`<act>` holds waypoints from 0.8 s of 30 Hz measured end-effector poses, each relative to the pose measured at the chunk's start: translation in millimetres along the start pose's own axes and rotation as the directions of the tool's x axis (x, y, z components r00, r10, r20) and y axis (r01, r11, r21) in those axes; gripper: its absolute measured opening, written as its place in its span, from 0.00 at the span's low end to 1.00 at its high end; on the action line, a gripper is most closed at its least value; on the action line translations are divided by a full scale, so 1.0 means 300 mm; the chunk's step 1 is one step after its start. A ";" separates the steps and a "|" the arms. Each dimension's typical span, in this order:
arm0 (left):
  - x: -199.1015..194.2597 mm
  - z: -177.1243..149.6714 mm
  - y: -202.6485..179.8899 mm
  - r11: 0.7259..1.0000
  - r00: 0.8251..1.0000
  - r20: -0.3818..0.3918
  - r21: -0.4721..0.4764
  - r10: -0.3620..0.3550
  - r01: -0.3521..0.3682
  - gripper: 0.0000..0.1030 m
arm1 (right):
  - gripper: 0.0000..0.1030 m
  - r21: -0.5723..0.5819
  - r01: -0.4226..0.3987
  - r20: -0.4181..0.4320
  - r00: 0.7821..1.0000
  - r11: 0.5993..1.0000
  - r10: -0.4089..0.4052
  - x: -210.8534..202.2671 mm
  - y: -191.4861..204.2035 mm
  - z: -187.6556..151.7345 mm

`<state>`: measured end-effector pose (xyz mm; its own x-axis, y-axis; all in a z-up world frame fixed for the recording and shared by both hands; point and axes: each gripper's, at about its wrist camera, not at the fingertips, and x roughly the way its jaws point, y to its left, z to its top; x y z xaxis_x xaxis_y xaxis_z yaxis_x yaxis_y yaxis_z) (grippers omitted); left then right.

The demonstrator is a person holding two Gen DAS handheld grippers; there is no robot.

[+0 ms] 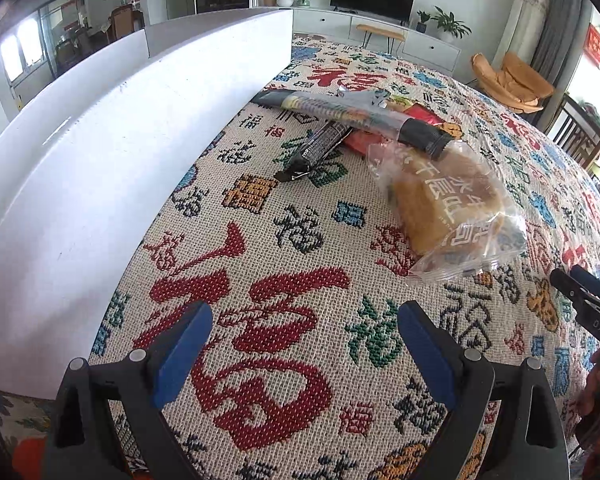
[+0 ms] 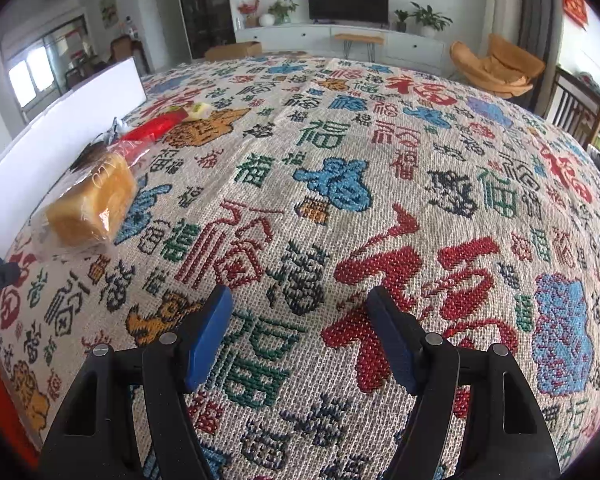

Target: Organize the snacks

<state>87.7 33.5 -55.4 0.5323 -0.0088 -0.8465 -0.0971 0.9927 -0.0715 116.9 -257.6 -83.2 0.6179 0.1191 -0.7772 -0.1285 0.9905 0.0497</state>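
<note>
Snacks: bread bag [image 1: 448,204] on cloth [image 1: 300,280] beside white box [image 1: 100,152] | left gripper [image 1: 304,356] released | right gripper [image 2: 300,336] released

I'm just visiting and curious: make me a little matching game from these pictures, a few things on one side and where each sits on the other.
Things:
1. bread bag
2. long tube pack
3. white box
4. left gripper

Places or states:
a. lies on top of the pile
b. open, nothing in it
c. nearest snack
d. stands left of the snacks

Pairs: 1-c, 2-a, 3-d, 4-b
</note>
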 end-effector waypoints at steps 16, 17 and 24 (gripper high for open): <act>0.078 -0.008 -0.026 0.998 0.998 -0.023 0.038 0.052 -0.051 1.00 | 0.80 -0.039 0.030 -0.016 0.999 0.999 -0.031 0.022 0.020 -0.009; 0.078 -0.010 -0.028 0.998 0.998 -0.023 0.039 0.053 -0.052 1.00 | 0.80 -0.039 0.030 -0.016 0.999 0.999 -0.030 0.022 0.019 -0.009; 0.079 -0.011 -0.029 0.998 0.998 -0.019 0.041 0.057 -0.056 1.00 | 0.80 -0.039 0.029 -0.016 0.999 0.999 -0.030 0.022 0.021 -0.009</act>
<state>98.3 24.2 -76.6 0.5098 0.0453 -0.8591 -0.0923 0.9957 -0.0022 118.0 -250.9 -89.8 0.6088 0.0881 -0.7884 -0.1401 0.9901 0.0024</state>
